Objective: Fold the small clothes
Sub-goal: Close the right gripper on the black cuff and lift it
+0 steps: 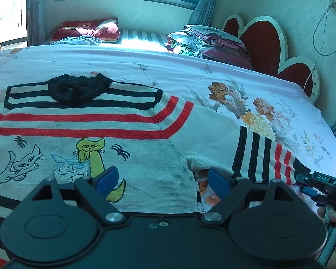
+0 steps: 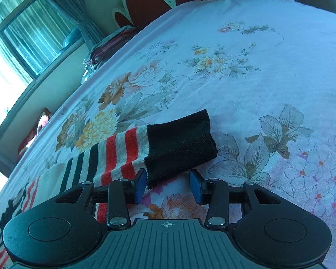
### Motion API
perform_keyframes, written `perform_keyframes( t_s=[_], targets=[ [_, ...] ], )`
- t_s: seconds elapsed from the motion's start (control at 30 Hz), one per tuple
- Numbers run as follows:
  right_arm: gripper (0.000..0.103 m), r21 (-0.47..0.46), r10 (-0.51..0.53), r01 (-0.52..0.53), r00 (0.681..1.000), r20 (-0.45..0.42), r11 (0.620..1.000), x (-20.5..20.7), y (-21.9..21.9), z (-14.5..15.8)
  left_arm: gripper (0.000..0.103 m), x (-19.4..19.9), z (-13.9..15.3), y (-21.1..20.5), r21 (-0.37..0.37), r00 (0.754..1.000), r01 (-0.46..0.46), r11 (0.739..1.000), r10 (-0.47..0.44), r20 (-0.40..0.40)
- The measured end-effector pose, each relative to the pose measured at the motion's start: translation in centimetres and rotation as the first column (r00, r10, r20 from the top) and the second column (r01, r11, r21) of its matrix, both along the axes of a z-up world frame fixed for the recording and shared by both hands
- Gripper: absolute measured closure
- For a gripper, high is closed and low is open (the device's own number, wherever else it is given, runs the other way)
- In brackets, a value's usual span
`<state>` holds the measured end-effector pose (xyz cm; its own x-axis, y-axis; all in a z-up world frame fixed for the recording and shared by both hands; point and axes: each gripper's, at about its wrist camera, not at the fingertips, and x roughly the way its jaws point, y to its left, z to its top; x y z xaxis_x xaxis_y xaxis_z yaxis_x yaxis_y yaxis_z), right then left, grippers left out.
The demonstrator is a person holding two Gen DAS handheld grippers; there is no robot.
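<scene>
A small white knit sweater [image 1: 127, 148] with red and black stripes, a black collar [image 1: 78, 89] and cat pictures lies flat on the bed. Its right sleeve [image 1: 253, 154] stretches to the right. My left gripper [image 1: 161, 183] is open, hovering over the sweater's right side near the armpit. My right gripper [image 2: 168, 186] is open just in front of the sleeve's black cuff [image 2: 179, 145]; its left blue pad [image 2: 141, 186] is beside the cuff's near edge. The right gripper also shows in the left wrist view [image 1: 318, 186] at the sleeve end.
The bed has a floral sheet [image 2: 235, 71]. Folded bedding [image 1: 212, 42] and a red pillow [image 1: 87, 30] lie at the far side. A red petal-shaped headboard [image 1: 266, 38] and a hanging cable [image 1: 320, 33] are at the right wall. A window [image 2: 15, 33] is behind.
</scene>
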<state>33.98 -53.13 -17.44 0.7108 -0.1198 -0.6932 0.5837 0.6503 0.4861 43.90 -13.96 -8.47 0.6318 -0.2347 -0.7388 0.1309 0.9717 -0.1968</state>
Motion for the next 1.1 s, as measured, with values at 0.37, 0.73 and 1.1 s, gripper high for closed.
perform_keyframes(
  t_s=[0.37, 0.73, 1.1],
  targets=[
    [0.097, -0.097, -0.010, 0.007, 0.999, -0.033, 0.995, 1.8, 0.4, 0.2, 0.013, 1.0, -0.8, 2.7, 0.078, 0.999, -0.044, 0.996, 0.042, 0.023],
    [0.097, -0.286, 0.388, -0.354, 0.919, 0.069, 0.890, 9.4, 16.1, 6.9, 0.022, 2.8, -3.1, 13.7, 0.059, 0.995, -0.091, 0.994, 0.093, -0.037],
    [0.097, -0.318, 0.722, -0.688, 0.692, -0.016, 0.652, 15.3, 37.8, 4.2, 0.041, 2.0, -3.8, 25.1, -0.004, 0.987, -0.148, 0.989, 0.148, -0.062]
  ],
)
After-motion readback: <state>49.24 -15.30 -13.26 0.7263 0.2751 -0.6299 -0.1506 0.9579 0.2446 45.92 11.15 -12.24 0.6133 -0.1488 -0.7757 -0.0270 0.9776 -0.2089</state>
